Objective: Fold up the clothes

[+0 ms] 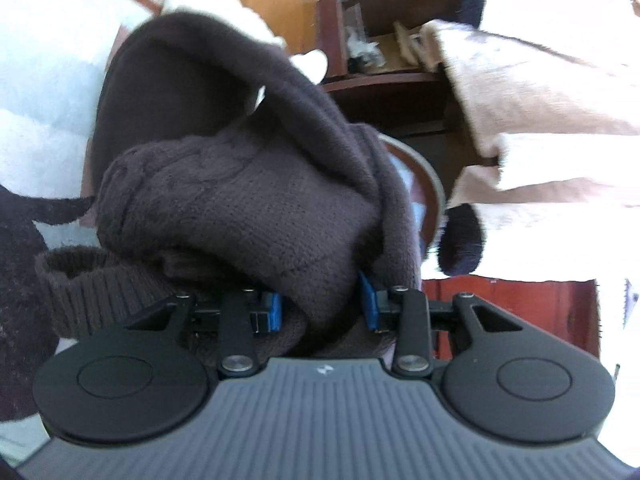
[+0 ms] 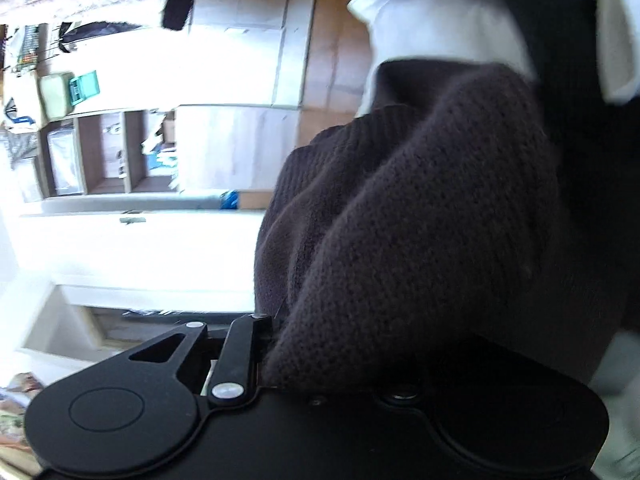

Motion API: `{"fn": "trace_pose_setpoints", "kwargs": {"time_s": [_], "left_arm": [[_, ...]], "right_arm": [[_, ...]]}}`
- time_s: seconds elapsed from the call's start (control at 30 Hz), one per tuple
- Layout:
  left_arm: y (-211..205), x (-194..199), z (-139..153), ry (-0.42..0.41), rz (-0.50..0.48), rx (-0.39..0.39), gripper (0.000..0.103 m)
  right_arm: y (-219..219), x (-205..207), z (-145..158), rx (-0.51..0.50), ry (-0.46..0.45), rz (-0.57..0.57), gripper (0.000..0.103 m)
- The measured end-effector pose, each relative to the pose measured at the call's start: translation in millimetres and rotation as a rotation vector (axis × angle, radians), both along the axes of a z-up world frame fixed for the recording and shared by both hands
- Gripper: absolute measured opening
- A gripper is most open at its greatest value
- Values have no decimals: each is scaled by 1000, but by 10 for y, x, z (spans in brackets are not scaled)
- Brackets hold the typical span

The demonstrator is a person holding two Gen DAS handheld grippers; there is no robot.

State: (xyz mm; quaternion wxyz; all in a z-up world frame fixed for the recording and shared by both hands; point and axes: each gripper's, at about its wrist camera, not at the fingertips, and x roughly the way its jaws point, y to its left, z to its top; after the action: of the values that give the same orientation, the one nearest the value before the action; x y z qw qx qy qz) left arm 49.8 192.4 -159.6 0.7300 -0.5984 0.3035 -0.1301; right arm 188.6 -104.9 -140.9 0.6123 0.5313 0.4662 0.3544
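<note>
Closest in, the left gripper [image 1: 322,308] pinches a thick wad of the dark brown knit sweater [image 1: 248,200] between its blue pads [image 1: 275,311]. The right gripper [image 2: 316,360] is buried under that sweater [image 2: 420,208] from twelve to three o'clock; whether it grips I cannot tell. Beyond, a wooden shelf [image 1: 384,52] stands at one o'clock.

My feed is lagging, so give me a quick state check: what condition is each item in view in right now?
Left tool: closed on a bunch of the brown sweater, blue pads pressing the knit.
Right tool: fabric between the jaws; draped knit hides the pads, grip unclear.
Brown sweater: bunched and lifted, not folded flat, ribbed cuff hanging beside the left tool.
Wooden shelf unit: open, cluttered.
</note>
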Motion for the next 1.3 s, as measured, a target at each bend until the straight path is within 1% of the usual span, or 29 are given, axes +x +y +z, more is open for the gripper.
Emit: {"fn": "trace_pose_setpoints", "kwargs": {"time_s": [0.1, 0.23, 0.33, 0.4, 0.43, 0.5, 0.57, 0.63, 0.7, 0.8, 0.83, 0.87, 0.9, 0.97, 1.0, 1.03, 1.07, 1.13, 1.17, 1.2, 1.23, 1.27, 1.3], "left_arm": [[226, -205, 225, -32, 37, -2, 35], [657, -519, 550, -71, 106, 17, 35], [1036, -820, 815, -130, 192, 32, 35], [1344, -1039, 984, -157, 263, 22, 35], [1506, -1151, 1075, -170, 298, 17, 35], [1833, -1375, 1322, -203, 355, 31, 35], [2081, -1589, 1611, -256, 398, 62, 35], [2311, -1820, 1924, -337, 448, 92, 35], [2497, -2037, 2259, -391, 491, 153, 35], [2659, -2386, 2650, -450, 561, 242, 35], [2678, -2485, 2726, -472, 582, 269, 35], [2692, -2591, 2772, -492, 605, 302, 35], [2702, -2671, 2787, -491, 627, 345, 37], [2682, -2796, 2701, -414, 673, 455, 42], [2692, -2871, 2567, -324, 718, 510, 47], [2709, -2891, 2403, -208, 757, 563, 50], [2730, -2904, 2215, -86, 793, 613, 51], [2806, -2881, 1651, 189, 835, 671, 51], [2883, -2878, 1358, 279, 816, 645, 51], [2950, -2841, 1004, 357, 781, 576, 51], [3029, -2841, 706, 420, 741, 480, 48], [3109, -2846, 428, 468, 704, 385, 48], [3181, -2868, 251, 458, 686, 315, 48]], "right_arm": [[247, 41, 194, 57, 13, 64, 27], [869, 60, 683, 20, -74, 192, 27], [1477, 55, 1057, 42, -122, 284, 28], [1941, 41, 1304, 51, -149, 355, 28], [2186, 15, 1463, 46, -174, 390, 28], [2628, -74, 1853, 44, -263, 460, 28], [2960, -262, 2274, 76, -364, 528, 27], [3187, -575, 2617, 134, -463, 572, 27], [3497, -645, 2922, 173, -537, 599, 26], [3780, -832, 3208, 219, -598, 630, 26], [3872, -894, 3302, 234, -618, 640, 26], [3889, -983, 3239, 223, -653, 639, 26], [3899, -1074, 3164, 210, -688, 637, 26], [3863, -1229, 3072, 114, -739, 604, 26], [3833, -1199, 2973, 25, -737, 581, 26], [3802, -1161, 2870, -66, -732, 556, 26], [3788, -1147, 2708, -212, -737, 523, 25], [3764, -1049, 2208, -489, -706, 500, 23], [3752, -998, 1955, -626, -687, 487, 22], [3739, -948, 1702, -764, -665, 472, 22], [3693, -868, 1389, -848, -608, 473, 21], [3642, -809, 1111, -909, -552, 470, 21], [3602, -801, 914, -967, -517, 457, 21]]}}
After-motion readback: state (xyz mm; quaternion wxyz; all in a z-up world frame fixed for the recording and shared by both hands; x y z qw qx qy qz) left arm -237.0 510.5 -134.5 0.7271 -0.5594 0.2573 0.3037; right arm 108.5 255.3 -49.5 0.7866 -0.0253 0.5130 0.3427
